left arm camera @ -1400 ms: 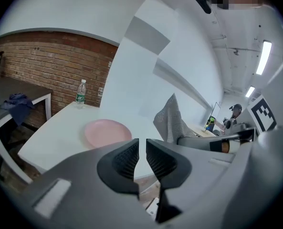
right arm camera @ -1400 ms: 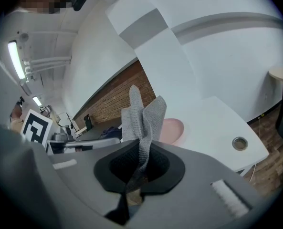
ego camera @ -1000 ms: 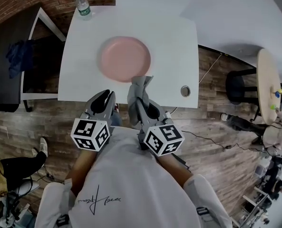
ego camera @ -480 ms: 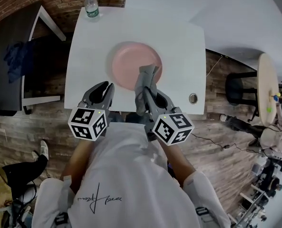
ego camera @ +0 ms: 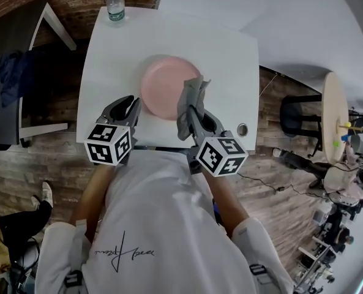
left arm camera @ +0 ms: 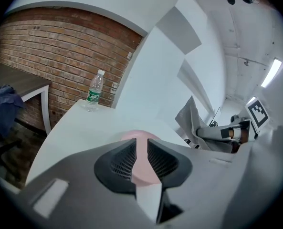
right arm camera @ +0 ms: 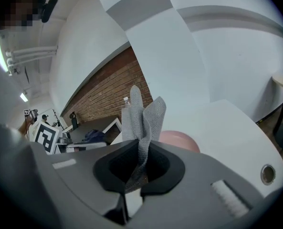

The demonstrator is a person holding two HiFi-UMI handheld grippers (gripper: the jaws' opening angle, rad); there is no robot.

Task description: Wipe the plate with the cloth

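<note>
A pink plate lies on the white table, empty. My right gripper is shut on a grey cloth that stands up from its jaws over the plate's right edge. In the right gripper view the cloth fills the jaw gap of the gripper, with the plate just beyond. My left gripper hovers at the plate's near-left edge. It holds nothing, and its jaws stand close together with only a thin slit. The plate shows through that slit.
A water bottle stands at the table's far left corner, also in the left gripper view. A round cable hole sits near the front right edge. A dark side table with blue fabric stands to the left.
Both grippers have moved forward from the table's near edge. The right one has carried the cloth onto the plate's right side, and the left one has come up beside the plate.
</note>
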